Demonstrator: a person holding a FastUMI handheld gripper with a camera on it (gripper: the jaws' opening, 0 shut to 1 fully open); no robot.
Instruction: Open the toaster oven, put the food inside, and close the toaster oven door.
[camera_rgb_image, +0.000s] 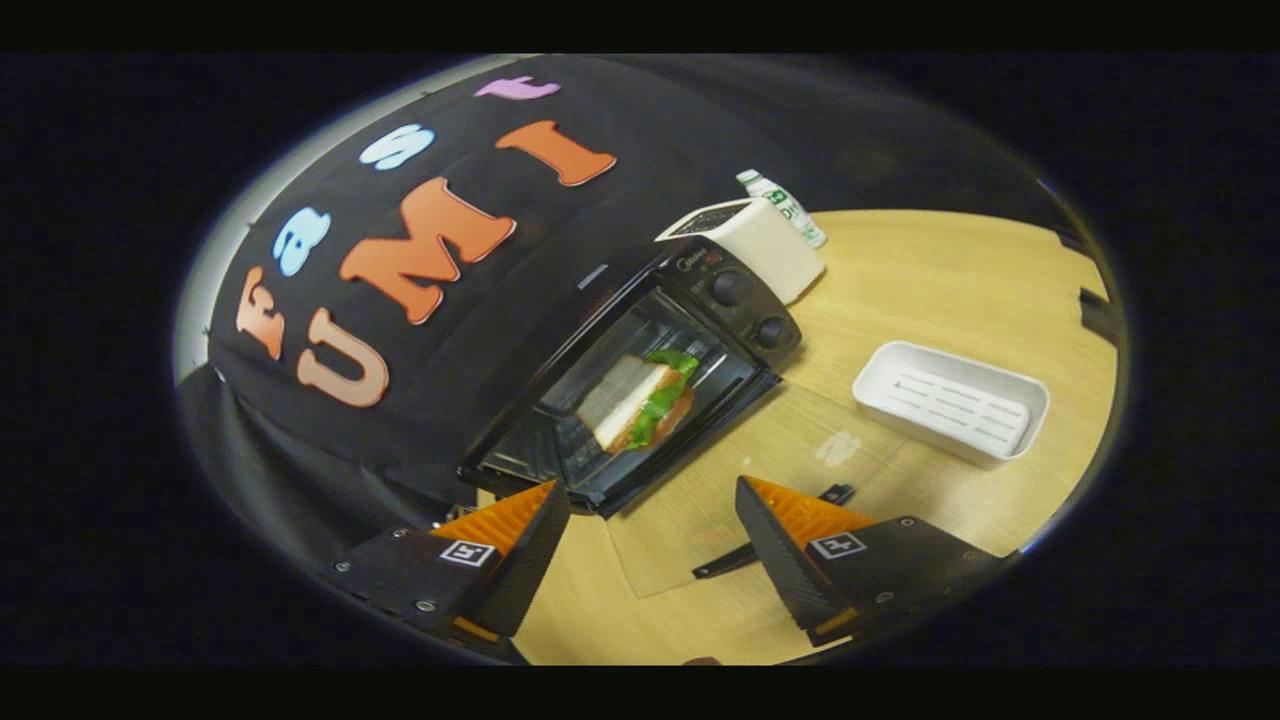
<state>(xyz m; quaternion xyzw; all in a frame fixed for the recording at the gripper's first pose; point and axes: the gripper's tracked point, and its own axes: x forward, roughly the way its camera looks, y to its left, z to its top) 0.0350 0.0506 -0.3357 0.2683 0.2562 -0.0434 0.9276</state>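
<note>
The sandwich (640, 400), a wedge of white bread with green lettuce and something reddish at its lower edge, lies inside the toaster oven (640, 370). It rests well back in the cavity, which keeps it out of the door's swing. The glass door (720, 470) is folded down flat toward the claw, nearly transparent against the wood, with its dark handle (770, 535) lying along the near edge, just ahead of the claw's right finger. The food step looks done, so what remains is lifting that door shut.

The claw (650, 535) is open and holds nothing. Its two orange-faced fingers are spread wide, one on each side of the lowered door's near edge. That stance probably suits reaching the handle from below or in front.

The oven stands at the back of the wooden surface (960, 290), against the booth's cloth wall, with its two knobs (750, 310) on the right of the cavity. Just beyond that side sits a white box-like appliance (765, 245), with a small bottle (790, 205) behind it. A white rectangular tray (950, 400) sits empty to the right, well apart from the oven, likely where the sandwich came from.
</note>
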